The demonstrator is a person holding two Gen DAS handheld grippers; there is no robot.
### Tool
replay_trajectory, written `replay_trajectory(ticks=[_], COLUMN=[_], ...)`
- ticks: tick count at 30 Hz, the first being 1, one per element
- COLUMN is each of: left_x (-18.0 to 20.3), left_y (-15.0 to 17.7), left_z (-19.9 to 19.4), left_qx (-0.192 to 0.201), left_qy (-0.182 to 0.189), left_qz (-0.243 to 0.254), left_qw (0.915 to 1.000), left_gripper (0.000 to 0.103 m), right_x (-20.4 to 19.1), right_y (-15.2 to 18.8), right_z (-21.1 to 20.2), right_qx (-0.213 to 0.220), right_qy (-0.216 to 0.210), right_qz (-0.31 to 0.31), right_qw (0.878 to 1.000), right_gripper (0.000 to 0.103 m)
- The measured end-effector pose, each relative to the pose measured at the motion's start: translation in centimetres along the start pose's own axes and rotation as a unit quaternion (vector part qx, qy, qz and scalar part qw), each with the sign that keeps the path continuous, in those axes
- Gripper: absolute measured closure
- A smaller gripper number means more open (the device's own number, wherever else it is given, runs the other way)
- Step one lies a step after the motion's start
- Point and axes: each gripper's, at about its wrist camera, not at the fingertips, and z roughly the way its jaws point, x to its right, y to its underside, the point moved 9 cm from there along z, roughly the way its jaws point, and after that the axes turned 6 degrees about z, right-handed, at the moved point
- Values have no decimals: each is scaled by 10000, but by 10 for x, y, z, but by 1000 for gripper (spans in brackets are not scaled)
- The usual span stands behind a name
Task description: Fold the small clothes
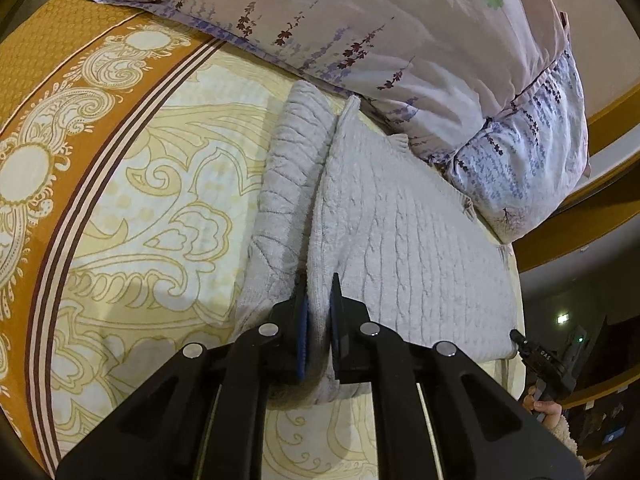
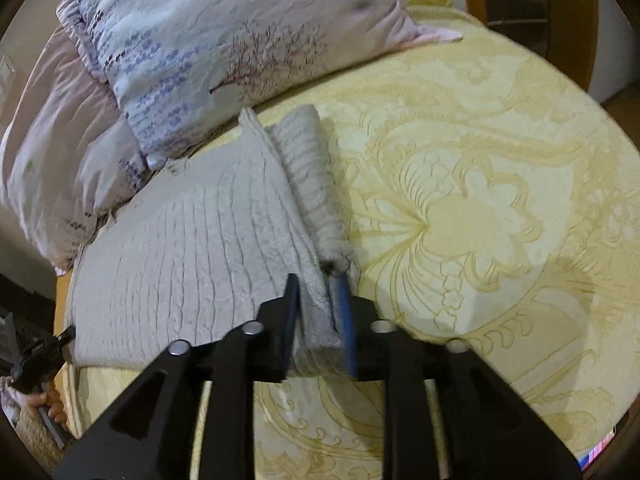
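**Spotter:** What does your left side show?

**Operator:** My left gripper [image 1: 319, 312] has its fingers clamped on a raised fold of the white knit sweater [image 1: 400, 232]. The cloth stands pinched between the blue pads [image 1: 303, 336]. The sweater lies on the yellow patterned bedspread [image 1: 160, 200], its far edge close under the floral pillow [image 1: 360, 20].

**Spotter:** And the right?

**Operator:** My right gripper [image 2: 318, 312] is closed on a thick fold at the sweater's [image 2: 192, 248] near edge, cloth bunched between both fingers. A ribbed part [image 2: 308, 160], sleeve or hem I cannot tell, runs away from the fingers along the sweater's right side, lying on the bedspread [image 2: 480, 160].

**Spotter:** Do you see the other gripper in either view?

**Operator:** Yes. In the left view the right one shows at the far right edge, just beside the sweater's corner. In the right view the left one sits at the lower left, by the opposite corner. The pillow [image 2: 240, 40] lies behind the sweater.
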Motion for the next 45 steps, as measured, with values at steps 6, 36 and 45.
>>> replay_trajectory(ticks=[6,36,45], left_x=[6,-9,1], left_y=[-3,-54,-58], left_z=[-10,17,27], left_qx=[141,-73,-98], left_qy=[246,90,365], left_qz=[-141,-348,-104], left_qw=[9995,9993,9992], left_gripper=[62,12,12], right_x=[-47,-181,-181], right_y=[-18,55,56], right_z=[-18,61,61], right_qx=[595,-40,-31], right_qy=[-156,-119,-118], right_qz=[-444,-2231,-2224], right_qw=[9971,9747,9749], right_gripper=[46,26,25])
